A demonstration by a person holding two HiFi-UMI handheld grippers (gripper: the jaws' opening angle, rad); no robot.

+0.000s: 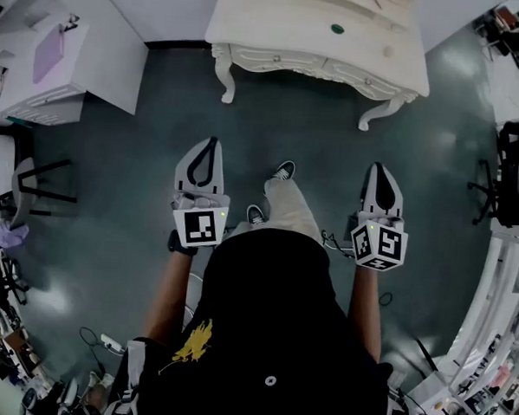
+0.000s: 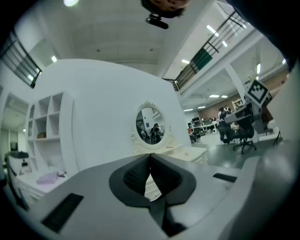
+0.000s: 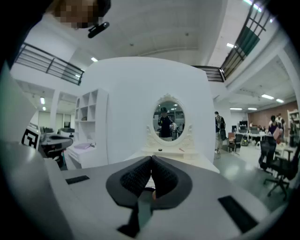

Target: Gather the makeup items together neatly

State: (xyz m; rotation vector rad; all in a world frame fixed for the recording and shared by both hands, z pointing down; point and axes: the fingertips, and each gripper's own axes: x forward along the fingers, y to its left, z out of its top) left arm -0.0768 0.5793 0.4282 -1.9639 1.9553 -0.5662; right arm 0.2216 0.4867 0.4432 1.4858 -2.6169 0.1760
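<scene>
Makeup items (image 1: pixel 337 28): a few small bits on the white dressing surface (image 1: pixel 269 34) at the far side, well apart from both tongs. Left tongs (image 1: pixel 212 146) are closed tip to tip with nothing between them. Right tongs (image 1: pixel 379 169) are the same, closed and empty. Both hang over the floor (image 1: pixel 111 229), aimed at the surface and its oval mirror (image 3: pixel 169 120).

Left gripper (image 1: pixel 212 144), right gripper (image 1: pixel 379 168) held out, jaws together, well apart from white dressing table (image 1: pixel 269 34) ahead.
</scene>
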